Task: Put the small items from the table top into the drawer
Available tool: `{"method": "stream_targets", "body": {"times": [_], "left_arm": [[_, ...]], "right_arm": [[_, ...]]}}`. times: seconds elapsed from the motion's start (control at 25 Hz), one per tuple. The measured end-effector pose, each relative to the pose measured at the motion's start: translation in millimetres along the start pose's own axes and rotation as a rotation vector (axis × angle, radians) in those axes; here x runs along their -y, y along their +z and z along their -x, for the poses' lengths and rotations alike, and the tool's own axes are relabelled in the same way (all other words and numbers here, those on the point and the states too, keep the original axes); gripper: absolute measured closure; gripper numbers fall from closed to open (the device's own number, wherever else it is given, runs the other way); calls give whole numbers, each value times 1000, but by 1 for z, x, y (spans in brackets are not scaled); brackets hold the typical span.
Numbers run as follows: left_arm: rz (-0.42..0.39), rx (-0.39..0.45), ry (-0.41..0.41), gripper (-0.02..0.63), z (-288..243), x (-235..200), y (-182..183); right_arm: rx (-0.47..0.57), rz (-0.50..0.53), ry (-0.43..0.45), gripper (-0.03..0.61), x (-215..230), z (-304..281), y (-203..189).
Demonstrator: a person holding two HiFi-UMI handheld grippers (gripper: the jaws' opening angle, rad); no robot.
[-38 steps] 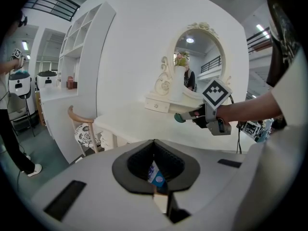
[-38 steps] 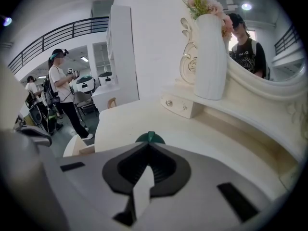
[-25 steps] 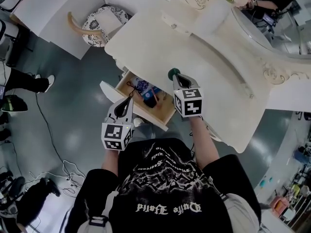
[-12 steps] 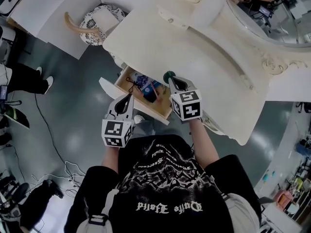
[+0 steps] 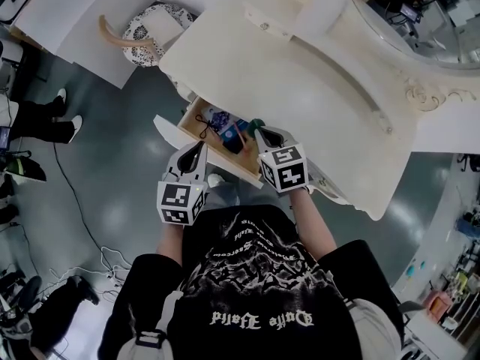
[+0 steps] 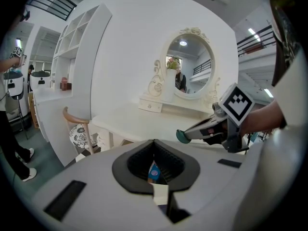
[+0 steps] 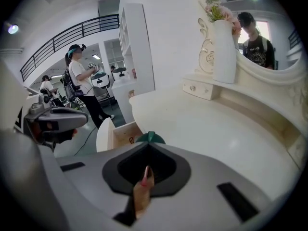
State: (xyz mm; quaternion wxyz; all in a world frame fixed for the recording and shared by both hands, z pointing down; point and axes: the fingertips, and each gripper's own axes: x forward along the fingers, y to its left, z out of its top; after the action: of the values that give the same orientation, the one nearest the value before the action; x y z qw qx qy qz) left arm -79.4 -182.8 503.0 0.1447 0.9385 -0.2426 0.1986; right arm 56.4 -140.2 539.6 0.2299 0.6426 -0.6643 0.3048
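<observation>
The wooden drawer [image 5: 229, 165] stands pulled out from the white dressing table [image 5: 300, 88]. Inside lie a blue packet [image 5: 220, 120], a black looped cord [image 5: 201, 130] and a dark object [image 5: 232, 145]. My right gripper [image 5: 259, 128] is shut on a small dark green round item [image 5: 257, 124], held over the drawer's right end. The left gripper view shows that item [image 6: 182, 136] at the right gripper's tip; it also peeks past the right jaws [image 7: 150, 137]. My left gripper [image 5: 199, 150] hovers at the drawer's near left side, jaws together, holding nothing.
A chair with a patterned cushion [image 5: 150, 28] stands left of the table. An oval mirror [image 5: 420, 21], a tall white vase [image 7: 224, 37] and a small drawer box [image 7: 198, 88] sit at the table's back. Cables [image 5: 97, 261] lie on the floor. A person [image 7: 79, 76] stands far off.
My right gripper has carried the green item left and slightly down, from above the table edge to over the open drawer. The left gripper has stayed in place.
</observation>
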Motion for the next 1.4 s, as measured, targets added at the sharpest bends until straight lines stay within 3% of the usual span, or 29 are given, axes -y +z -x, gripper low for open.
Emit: {"method": "stream_targets", "body": {"times": [0.6, 1.4], "left_arm": [[8, -23, 10, 598, 0, -4, -7], [20, -64, 44, 598, -4, -16, -15]], "right_arm": [[-124, -27, 33, 569, -12, -20, -50], [-216, -55, -3, 569, -5, -65, -75]]}}
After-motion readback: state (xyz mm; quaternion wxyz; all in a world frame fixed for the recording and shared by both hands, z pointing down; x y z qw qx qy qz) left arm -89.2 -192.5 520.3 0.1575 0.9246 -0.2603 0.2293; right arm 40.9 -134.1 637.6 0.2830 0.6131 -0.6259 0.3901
